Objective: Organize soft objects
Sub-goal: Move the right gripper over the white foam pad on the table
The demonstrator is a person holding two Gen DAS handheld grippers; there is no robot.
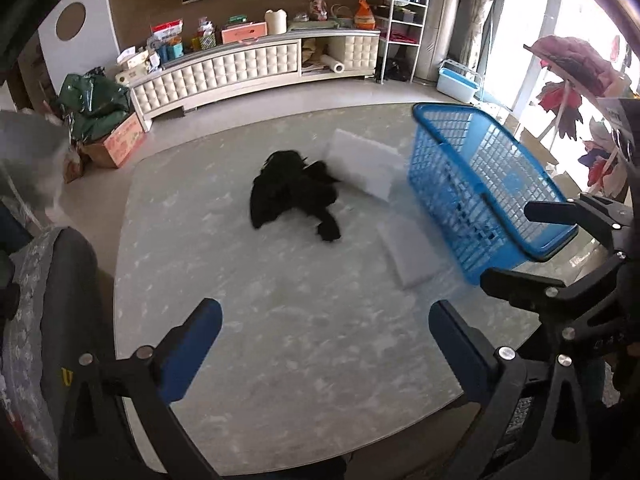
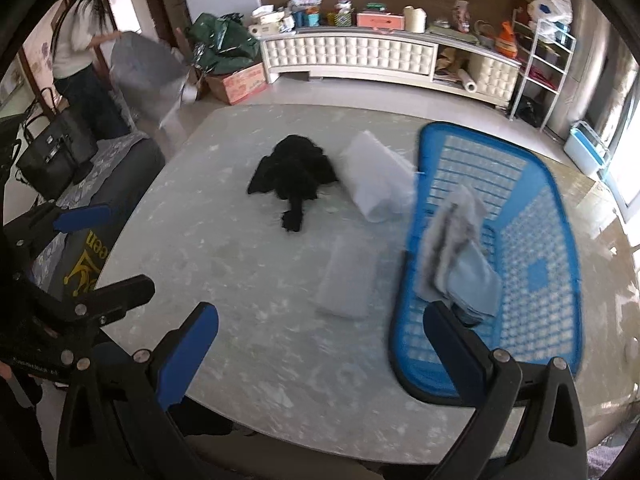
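Note:
A black fluffy soft item [image 1: 294, 194] [image 2: 294, 176] lies mid-table. A white pad [image 1: 362, 162] [image 2: 378, 176] lies just right of it, and a smaller white folded pad [image 1: 412, 250] [image 2: 348, 280] lies nearer. A blue plastic basket [image 1: 480, 188] [image 2: 552, 280] stands on the right and holds a grey and light-blue cloth [image 2: 460, 248]. My left gripper [image 1: 324, 344] is open and empty over the near table. My right gripper [image 2: 320, 344] is open and empty, its right finger over the basket's near rim. Each gripper shows at the side of the other's view.
The marble table [image 1: 280, 320] [image 2: 248, 264] has a grey chair [image 1: 52, 300] at its left. A white cabinet [image 1: 256, 64] with clutter stands behind. A person [image 2: 80, 48] stands far left by a black handbag [image 2: 52, 156].

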